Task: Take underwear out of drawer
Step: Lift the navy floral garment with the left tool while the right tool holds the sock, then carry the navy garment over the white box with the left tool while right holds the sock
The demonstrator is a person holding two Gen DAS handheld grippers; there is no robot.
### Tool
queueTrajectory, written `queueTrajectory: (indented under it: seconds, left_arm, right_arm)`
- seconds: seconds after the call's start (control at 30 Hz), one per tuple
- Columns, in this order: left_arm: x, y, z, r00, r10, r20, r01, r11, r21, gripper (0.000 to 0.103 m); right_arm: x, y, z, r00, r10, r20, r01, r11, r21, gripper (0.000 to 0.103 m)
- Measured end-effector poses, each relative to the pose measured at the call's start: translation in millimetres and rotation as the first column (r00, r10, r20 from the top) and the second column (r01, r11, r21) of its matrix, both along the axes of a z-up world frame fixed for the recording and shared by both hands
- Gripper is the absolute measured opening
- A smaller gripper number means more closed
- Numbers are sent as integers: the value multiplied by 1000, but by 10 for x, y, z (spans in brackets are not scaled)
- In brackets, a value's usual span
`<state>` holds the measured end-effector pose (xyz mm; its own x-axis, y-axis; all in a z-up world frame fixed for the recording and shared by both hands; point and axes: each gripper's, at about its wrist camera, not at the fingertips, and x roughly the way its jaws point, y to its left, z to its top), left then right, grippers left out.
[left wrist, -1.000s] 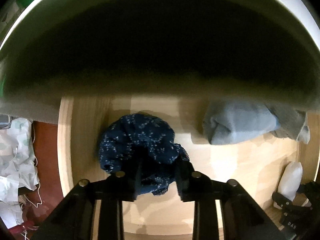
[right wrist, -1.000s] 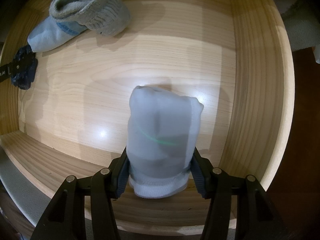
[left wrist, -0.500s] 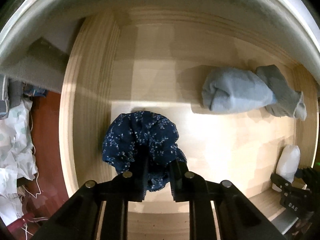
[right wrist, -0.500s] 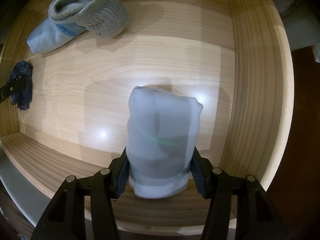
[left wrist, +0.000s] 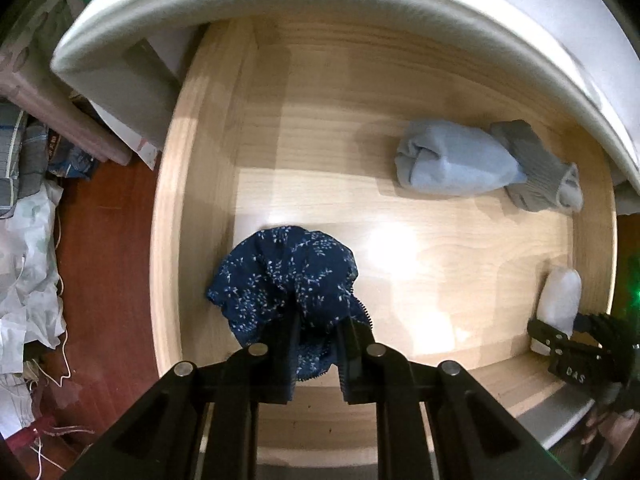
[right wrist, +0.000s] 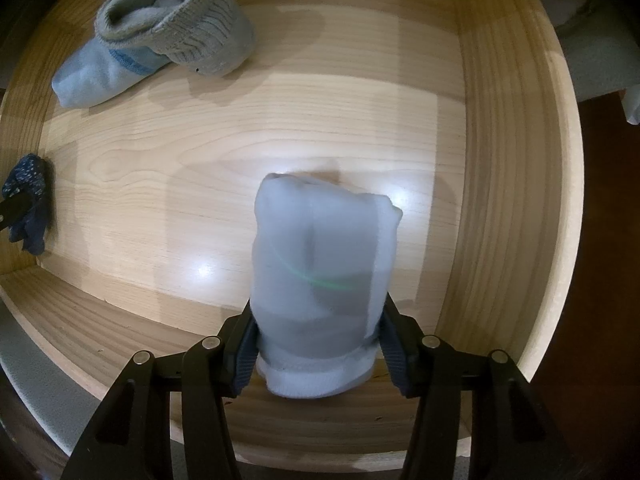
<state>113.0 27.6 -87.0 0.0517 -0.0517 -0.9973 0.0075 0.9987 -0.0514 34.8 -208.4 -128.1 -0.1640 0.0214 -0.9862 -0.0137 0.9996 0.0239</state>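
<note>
Underwear [left wrist: 286,276] pinched between left gripper [left wrist: 316,344] pads, above drawer [left wrist: 192,200]

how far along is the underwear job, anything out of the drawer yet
Nothing is out yet. In hand: the left gripper is shut on the navy floral underwear, bunched over the drawer floor; the right gripper clamps a pale rolled garment, also inside. Left: carry both clear of the drawer. The light blue and grey socks lie untouched at the back.

Navy underwear [right wrist: 27,200] cut off at left edge.
</note>
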Motion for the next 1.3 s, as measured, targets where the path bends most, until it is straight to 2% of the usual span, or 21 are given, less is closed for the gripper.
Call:
queueTrajectory:
  seconds: [0.13,0.17,0.3,0.5,0.9,1.07,1.3]
  left_arm:
    - [-115,43,109,999,-9,45,10,1000,-15,15]
    - [-212,-84,192,999,-8,53,9,1000,-23,15]
    - [-296,-34,415,994,-10,104,15,999,-40,15]
    - [-430,-45,747,980,-33,199,39,999,-25,15]
    - [-577,50,1297,949,-42,312,61,997,-54,15]
    - [-605,124,1667,926,-35,375,64,996,-66,15]
    - [-565,152,2259,878,-37,477,80,994,-69,15]
  right_arm:
    - [-3,-14,20,1000,-1,2,1,1000,-1,50]
    - [2,-13,26,1000,0,2,0,1000,-2,50]
    - [9,-13,42,1000,2,3,-2,1000,-3,50]
    - [14,-6,51,1000,4,4,-4,1000,-4,49]
    - [6,-7,55,1000,6,6,-6,1000,-5,49]
    - [7,-7,58,1000,6,7,-6,1000,-5,49]
    - [2,-8,59,1000,3,7,-3,1000,-5,49]
